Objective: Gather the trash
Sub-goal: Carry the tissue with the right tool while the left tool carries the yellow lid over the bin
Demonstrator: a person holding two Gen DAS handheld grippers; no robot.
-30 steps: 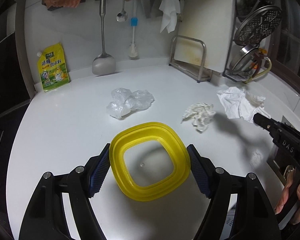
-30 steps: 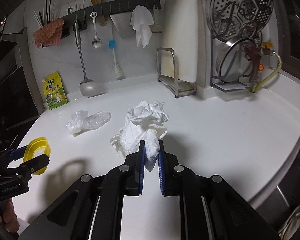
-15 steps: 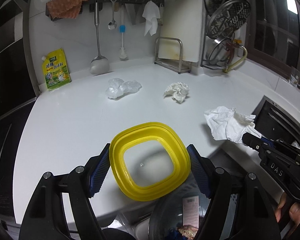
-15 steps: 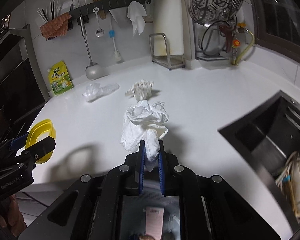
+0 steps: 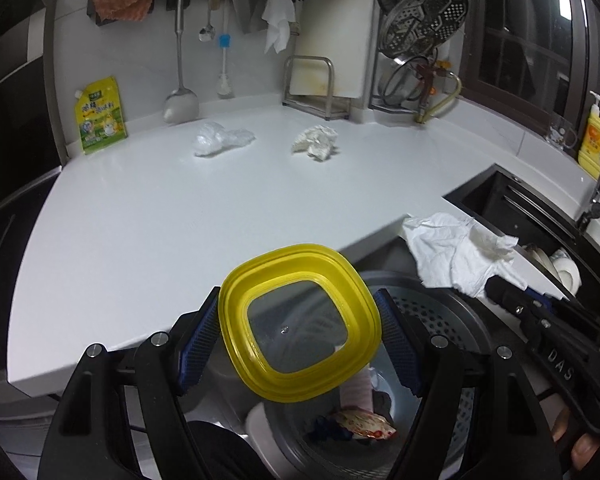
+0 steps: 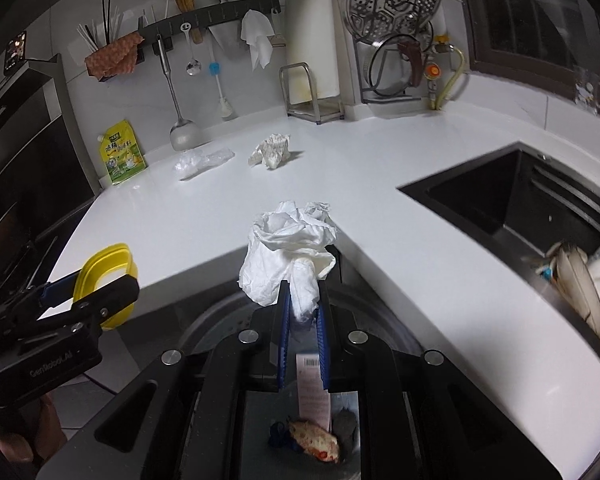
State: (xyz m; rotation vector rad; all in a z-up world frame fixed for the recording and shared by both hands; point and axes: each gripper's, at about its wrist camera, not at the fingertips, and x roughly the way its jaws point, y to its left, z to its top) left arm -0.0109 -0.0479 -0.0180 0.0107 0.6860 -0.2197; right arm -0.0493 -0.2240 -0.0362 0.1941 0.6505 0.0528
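Crumpled white tissue (image 6: 288,248) hangs pinched in the right tongs (image 6: 303,312) above the trash bin (image 5: 440,312); left tongs (image 5: 300,332), marked "GenRobot.AI", clamp a yellow lid (image 5: 300,324). Right tongs read "DAS".

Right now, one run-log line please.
left gripper: holds yellow lid | right gripper: shut on white tissue, over bin | counter: two scraps left
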